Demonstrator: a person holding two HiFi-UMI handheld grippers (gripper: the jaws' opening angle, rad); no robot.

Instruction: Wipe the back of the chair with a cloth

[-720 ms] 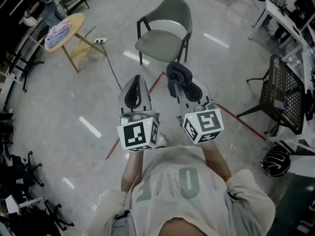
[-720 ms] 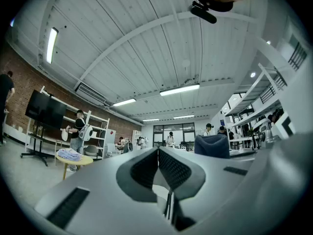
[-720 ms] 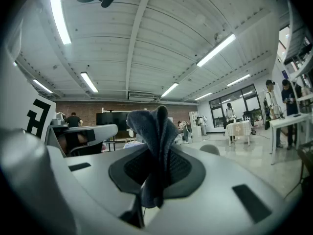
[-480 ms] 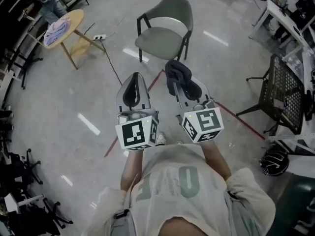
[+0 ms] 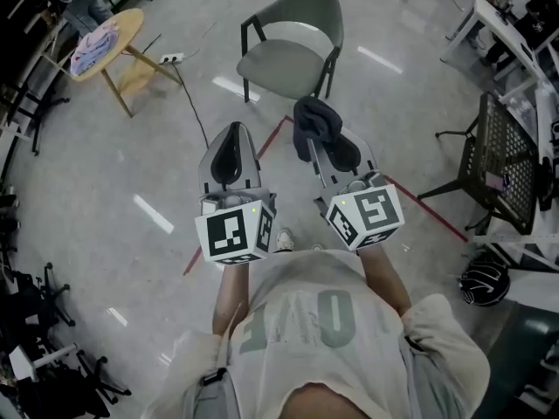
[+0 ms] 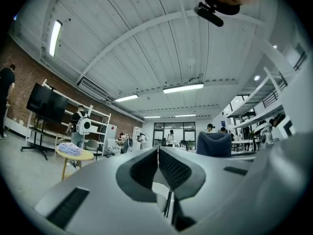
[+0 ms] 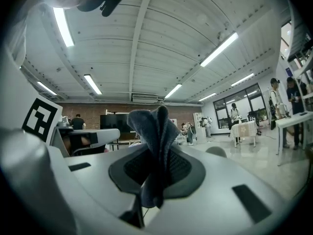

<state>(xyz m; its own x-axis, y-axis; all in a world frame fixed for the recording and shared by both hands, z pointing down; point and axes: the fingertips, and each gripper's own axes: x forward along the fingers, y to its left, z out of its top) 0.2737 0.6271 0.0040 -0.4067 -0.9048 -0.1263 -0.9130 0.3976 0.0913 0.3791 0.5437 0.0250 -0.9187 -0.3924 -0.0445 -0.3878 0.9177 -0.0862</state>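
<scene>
Text check: nothing legible on the hardware. Each gripper's cube shows only black-and-white square markers. The person's shirt (image 5: 306, 321) has big pale letters, creased, and I can't read them reliably.

Right gripper (image 5: 313, 147): jaws clamped on the dark grey cloth (image 5: 314, 120). Its own view shows the cloth (image 7: 154, 126) bunched upright between the pads, with a tail hanging below them. Left gripper (image 5: 230, 131): jaws fully together, nothing between them, confirmed in its own view (image 6: 158, 149).

Grey-green chair (image 5: 284, 64) stands ahead of both grippers, beyond the tips and well apart from the cloth, so nothing touches its back.

Change vs 0.7 s ago:
- Both cubes sit slightly lower in the head view.
- Chair and round table have slid up and left in the picture.
- Grip on the cloth is unchanged; left jaws stayed together.

Count:
- 2 grippers, 1 cloth.
- 1 grey-green chair.
- 1 round wooden table (image 5: 127, 29), ahead-left of the left gripper, with 1 pile of pale fabric (image 5: 92, 46) on it.
- 1 black mesh chair (image 5: 507, 168), right of the right gripper.
- 1 white power strip (image 5: 172, 58) on the floor by the table.
- 2 red tape lines (image 5: 428, 212) on the floor under the grippers.
</scene>
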